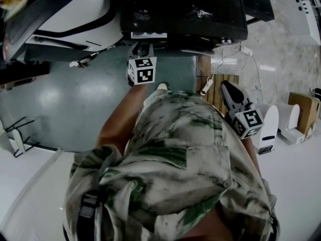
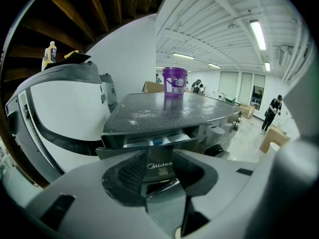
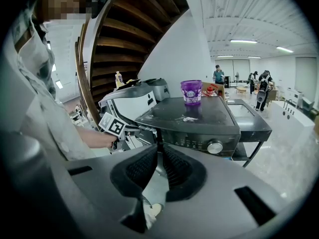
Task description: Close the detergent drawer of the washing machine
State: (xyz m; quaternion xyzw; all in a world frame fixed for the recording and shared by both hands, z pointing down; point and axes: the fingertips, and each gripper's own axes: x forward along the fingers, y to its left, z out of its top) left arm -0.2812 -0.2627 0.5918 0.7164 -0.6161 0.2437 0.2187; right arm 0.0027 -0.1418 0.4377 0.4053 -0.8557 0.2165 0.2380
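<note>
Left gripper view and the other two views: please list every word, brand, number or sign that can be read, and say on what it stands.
"Midea": brand on the front of the detergent drawer, seen in the left gripper view.
Label on the purple bucket: there is print, but it is too blurred to read in any view.
Marks on the control panel: too small to read.
Nothing else is readable.

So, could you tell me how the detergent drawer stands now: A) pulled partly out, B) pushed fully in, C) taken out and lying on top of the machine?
A: in the left gripper view the detergent drawer juts out from the washing machine, its compartments showing.
</note>
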